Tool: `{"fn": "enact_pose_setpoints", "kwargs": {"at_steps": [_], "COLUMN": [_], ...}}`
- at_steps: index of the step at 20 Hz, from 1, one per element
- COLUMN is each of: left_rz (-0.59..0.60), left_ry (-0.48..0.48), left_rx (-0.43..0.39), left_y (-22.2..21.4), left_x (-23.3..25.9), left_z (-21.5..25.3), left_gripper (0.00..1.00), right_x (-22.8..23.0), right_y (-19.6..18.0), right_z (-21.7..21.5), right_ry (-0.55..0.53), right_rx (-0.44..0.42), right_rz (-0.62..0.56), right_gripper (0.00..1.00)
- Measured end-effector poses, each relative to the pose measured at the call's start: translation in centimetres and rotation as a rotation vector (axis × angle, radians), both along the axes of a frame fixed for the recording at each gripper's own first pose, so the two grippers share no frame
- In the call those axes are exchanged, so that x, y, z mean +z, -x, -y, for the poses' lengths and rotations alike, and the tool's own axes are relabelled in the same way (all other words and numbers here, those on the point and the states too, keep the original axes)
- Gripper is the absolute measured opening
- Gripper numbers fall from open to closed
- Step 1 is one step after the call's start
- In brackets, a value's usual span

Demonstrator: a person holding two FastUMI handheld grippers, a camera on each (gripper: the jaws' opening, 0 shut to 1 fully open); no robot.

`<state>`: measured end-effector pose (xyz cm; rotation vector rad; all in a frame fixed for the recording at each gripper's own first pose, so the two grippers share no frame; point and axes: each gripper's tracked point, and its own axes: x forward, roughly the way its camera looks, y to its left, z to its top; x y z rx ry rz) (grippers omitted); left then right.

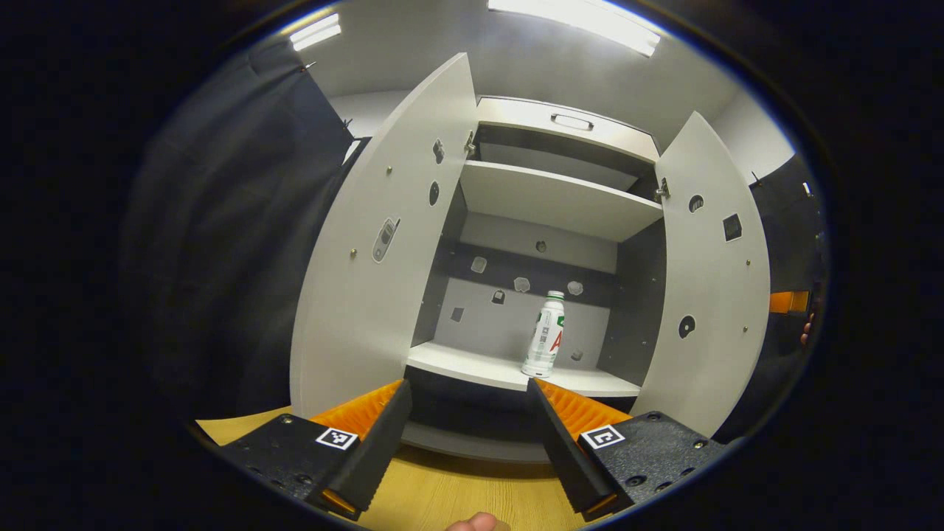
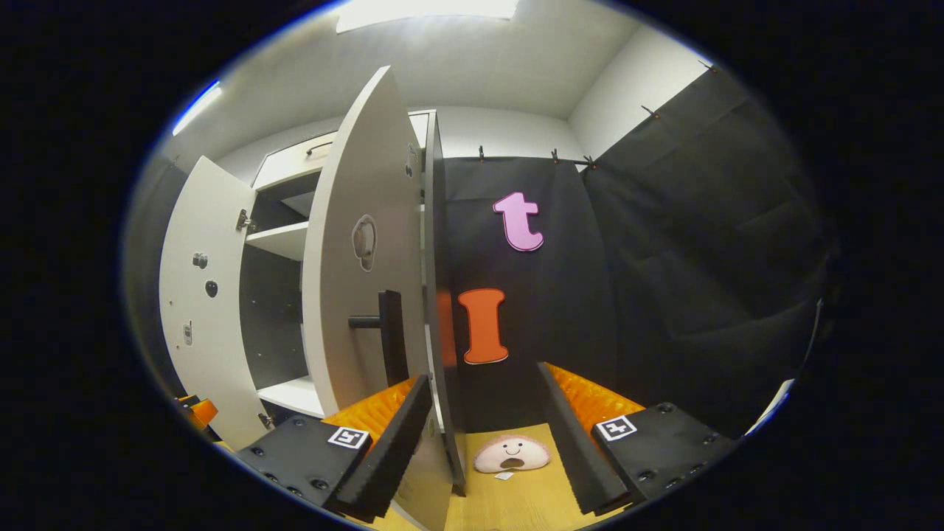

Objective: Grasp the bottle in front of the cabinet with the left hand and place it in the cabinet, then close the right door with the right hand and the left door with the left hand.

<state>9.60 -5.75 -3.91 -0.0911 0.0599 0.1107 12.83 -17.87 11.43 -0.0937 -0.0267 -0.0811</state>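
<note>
A white bottle (image 1: 546,335) with a green and red label stands upright on the cabinet's lower shelf (image 1: 472,369), toward its right side. Both doors hang open: the left door (image 1: 376,258) and the right door (image 1: 712,295). My left gripper (image 1: 467,391) is open and holds nothing, low in front of the shelf and a short way back from the bottle. In the right gripper view I see the right door's outer face (image 2: 354,295) with its dark handle (image 2: 383,324). My right gripper (image 2: 483,380) is open, and the door's free edge (image 2: 436,295) runs down between its fingers, close to the left one.
The cabinet stands on a wooden table (image 1: 457,494). An upper shelf (image 1: 553,199) spans the cabinet. A small plush face (image 2: 511,453) lies on the table beside the right door. Black cloth (image 2: 664,258) hangs behind and to the sides. A fingertip (image 1: 479,523) shows at the bottom edge.
</note>
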Motion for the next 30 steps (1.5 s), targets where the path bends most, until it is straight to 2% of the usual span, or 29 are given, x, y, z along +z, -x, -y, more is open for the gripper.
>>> {"fn": "enact_pose_setpoints", "kwargs": {"at_steps": [3, 9, 13, 14, 19, 20, 21, 25, 30], "left_rz": [0.001, -0.008, 0.000, 0.001, 0.009, 0.011, 0.010, 0.013, 0.020], "left_ry": [0.007, 0.017, 0.001, -0.004, -0.027, -0.027, -0.027, -0.034, -0.044], "left_rx": [-0.022, -0.015, 0.017, 0.025, 0.065, 0.072, 0.080, 0.119, 0.175], "left_y": [-0.3, 0.4, 0.9, 1.1, 1.9, 2.1, 2.2, 2.9, 3.5], "left_x": [-0.1, -0.1, 0.5, 0.6, 1.1, 1.2, 1.2, 1.5, 1.9], "left_z": [0.3, -0.5, -1.9, -2.3, -3.9, -4.2, -4.5, -6.1, -8.3], "left_gripper": [0.95, 0.95, 0.92, 0.95, 0.95, 0.95, 0.95, 0.95, 0.95], "right_x": [-0.3, -0.8, -1.3, -1.5, -2.5, -2.6, -2.9, -3.8, -5.2], "right_y": [0.0, -0.7, -1.6, -1.7, -3.5, -4.0, -4.1, -5.5, -7.5], "right_z": [-2.0, -5.4, -7.6, -8.4, -12.5, -13.2, -13.8, -16.0, -18.9], "right_ry": [0.022, 0.043, 0.037, 0.032, 0.054, 0.050, 0.039, 0.013, 0.030], "right_rx": [0.025, 0.082, 0.139, 0.156, 0.224, 0.237, 0.250, 0.288, 0.325], "right_rz": [-0.013, -0.030, -0.049, -0.051, -0.062, -0.062, -0.068, -0.090, -0.126], "right_gripper": [0.96, 0.95, 0.95, 0.95, 0.95, 1.00, 0.97, 0.97, 0.97]}}
